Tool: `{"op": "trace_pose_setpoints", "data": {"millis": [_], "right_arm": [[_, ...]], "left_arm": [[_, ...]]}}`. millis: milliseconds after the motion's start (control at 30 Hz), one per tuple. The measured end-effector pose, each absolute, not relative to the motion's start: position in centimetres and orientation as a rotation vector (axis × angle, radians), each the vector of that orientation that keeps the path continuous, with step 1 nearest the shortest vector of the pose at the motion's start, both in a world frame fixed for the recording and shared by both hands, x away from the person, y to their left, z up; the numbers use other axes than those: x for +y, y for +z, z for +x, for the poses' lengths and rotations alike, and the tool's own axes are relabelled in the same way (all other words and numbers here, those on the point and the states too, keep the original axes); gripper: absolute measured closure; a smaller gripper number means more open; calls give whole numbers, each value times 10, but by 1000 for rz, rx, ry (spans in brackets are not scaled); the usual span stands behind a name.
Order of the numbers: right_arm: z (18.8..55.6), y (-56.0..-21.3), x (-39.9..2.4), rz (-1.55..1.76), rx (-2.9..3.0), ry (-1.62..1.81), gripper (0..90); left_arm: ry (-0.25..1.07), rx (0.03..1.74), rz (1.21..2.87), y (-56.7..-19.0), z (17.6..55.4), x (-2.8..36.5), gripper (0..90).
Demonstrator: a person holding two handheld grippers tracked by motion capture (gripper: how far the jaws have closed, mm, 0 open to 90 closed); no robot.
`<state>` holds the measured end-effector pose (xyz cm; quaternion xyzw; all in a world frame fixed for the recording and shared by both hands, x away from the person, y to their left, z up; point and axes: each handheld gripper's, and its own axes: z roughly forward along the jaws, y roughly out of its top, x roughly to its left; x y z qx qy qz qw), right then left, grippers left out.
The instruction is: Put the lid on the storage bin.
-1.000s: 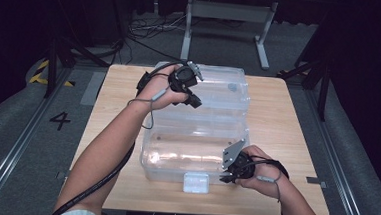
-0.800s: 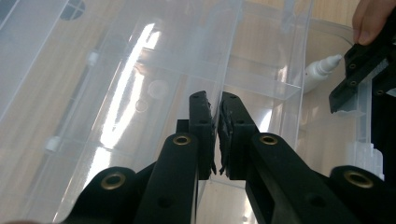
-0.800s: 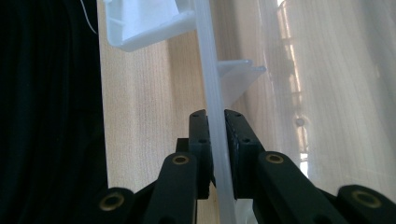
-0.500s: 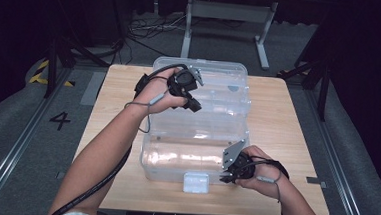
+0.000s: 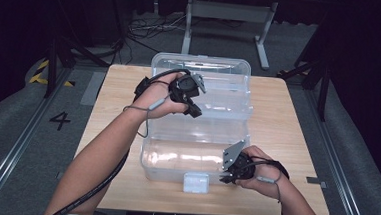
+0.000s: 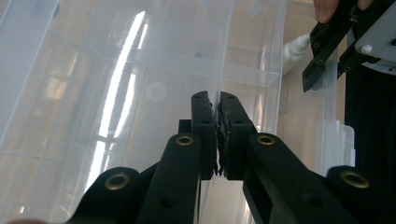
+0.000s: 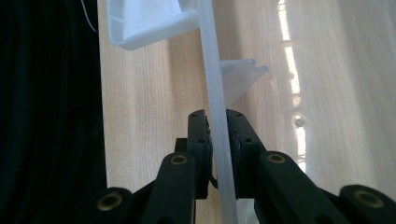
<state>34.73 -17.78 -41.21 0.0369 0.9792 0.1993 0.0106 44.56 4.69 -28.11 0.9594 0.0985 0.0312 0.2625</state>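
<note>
Hands are reaching from below: left tool is clamping a thin wall inside the bin, right tool is clamping its near rim.

**What stays hidden or cut off**

Your right gripper tips are hidden behind the clear box wall in the high view. The white latch runs off the right gripper view's top edge. Your elbows leave the high view's bottom edge.
</note>
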Motion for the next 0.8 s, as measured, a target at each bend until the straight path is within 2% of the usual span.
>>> {"op": "trace_pose_setpoints", "data": {"millis": [800], "right_arm": [[346,-412,-178,98,3052,627,804]], "left_arm": [[73,210,2629,-283,423,44,871]]}}
